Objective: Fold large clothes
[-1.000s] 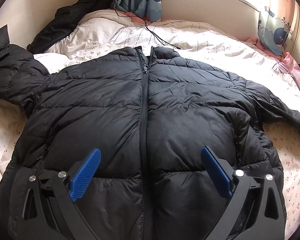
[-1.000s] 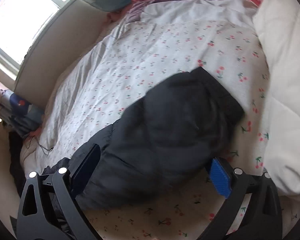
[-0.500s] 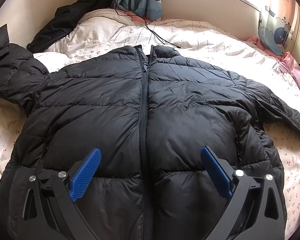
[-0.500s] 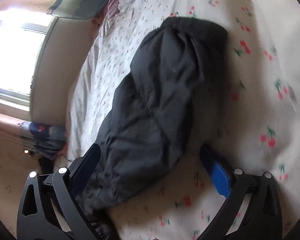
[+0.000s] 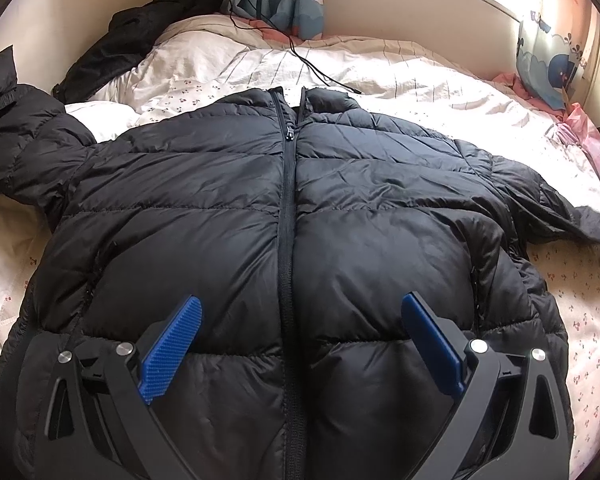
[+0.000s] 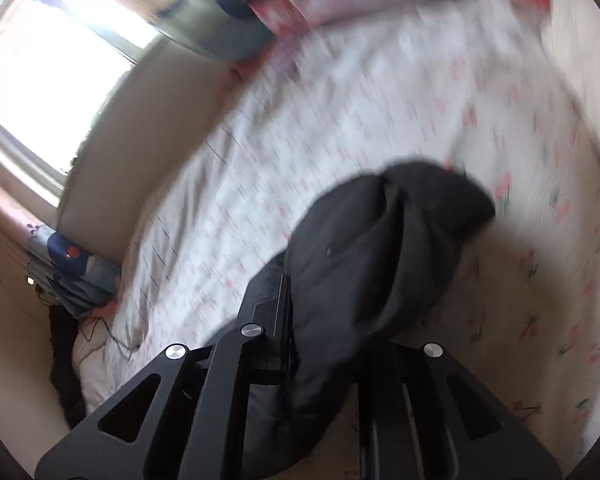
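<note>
The black puffer jacket [image 5: 292, 240] lies flat on its back, front side up, with the zipper [image 5: 288, 208] closed up to the collar. Both sleeves are spread out to the sides. The end of the right sleeve [image 6: 380, 248] is lifted and pinched, its cuff hanging free and blurred.

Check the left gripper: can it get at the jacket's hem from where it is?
Probably yes. The left gripper is open above the jacket, its fingers either side of the zipper, with nothing between them and the fabric.
</note>
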Action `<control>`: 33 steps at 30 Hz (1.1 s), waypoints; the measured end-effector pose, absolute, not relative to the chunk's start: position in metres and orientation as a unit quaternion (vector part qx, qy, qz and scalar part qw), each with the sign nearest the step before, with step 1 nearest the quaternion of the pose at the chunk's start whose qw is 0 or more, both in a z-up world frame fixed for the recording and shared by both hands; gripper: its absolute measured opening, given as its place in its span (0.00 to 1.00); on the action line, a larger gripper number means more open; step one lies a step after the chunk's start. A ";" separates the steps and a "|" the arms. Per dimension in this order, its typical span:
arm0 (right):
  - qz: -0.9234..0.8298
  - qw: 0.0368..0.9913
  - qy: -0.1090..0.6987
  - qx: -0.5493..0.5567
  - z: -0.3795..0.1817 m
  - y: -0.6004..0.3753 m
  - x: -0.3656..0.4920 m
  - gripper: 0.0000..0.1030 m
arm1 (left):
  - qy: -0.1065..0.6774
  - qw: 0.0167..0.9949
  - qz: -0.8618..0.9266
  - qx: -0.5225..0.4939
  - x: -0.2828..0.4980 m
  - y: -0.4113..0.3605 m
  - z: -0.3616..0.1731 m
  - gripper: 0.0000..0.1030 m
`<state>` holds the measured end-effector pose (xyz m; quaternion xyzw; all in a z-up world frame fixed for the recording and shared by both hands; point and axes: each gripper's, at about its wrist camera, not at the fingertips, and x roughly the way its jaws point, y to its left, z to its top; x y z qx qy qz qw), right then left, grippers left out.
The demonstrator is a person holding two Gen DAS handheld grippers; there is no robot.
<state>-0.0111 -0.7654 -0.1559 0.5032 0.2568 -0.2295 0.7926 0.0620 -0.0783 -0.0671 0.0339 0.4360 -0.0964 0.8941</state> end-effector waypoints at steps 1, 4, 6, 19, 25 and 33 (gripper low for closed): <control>-0.237 0.775 0.275 0.517 -0.170 -0.767 -0.008 0.33 | 0.436 0.894 -0.096 0.034 0.062 -0.078 -0.067 0.93; -0.238 0.776 0.272 0.517 -0.188 -0.774 -0.011 0.38 | 0.437 0.894 -0.096 0.034 0.062 -0.078 -0.068 0.93; -0.244 0.786 0.259 0.505 -0.182 -0.775 -0.014 0.07 | 0.436 0.894 -0.094 0.034 0.062 -0.078 -0.068 0.93; -0.194 0.846 0.166 0.467 -0.075 -0.749 0.019 0.04 | 0.412 0.907 -0.082 0.042 0.050 -0.060 -0.048 0.93; -0.145 0.885 0.147 0.418 -0.010 -0.693 0.066 0.04 | 0.407 0.908 -0.083 0.042 0.042 -0.040 -0.040 0.93; -0.029 0.922 0.139 0.361 0.059 -0.574 0.147 0.04 | 0.416 0.908 -0.057 0.002 0.047 0.012 -0.036 0.93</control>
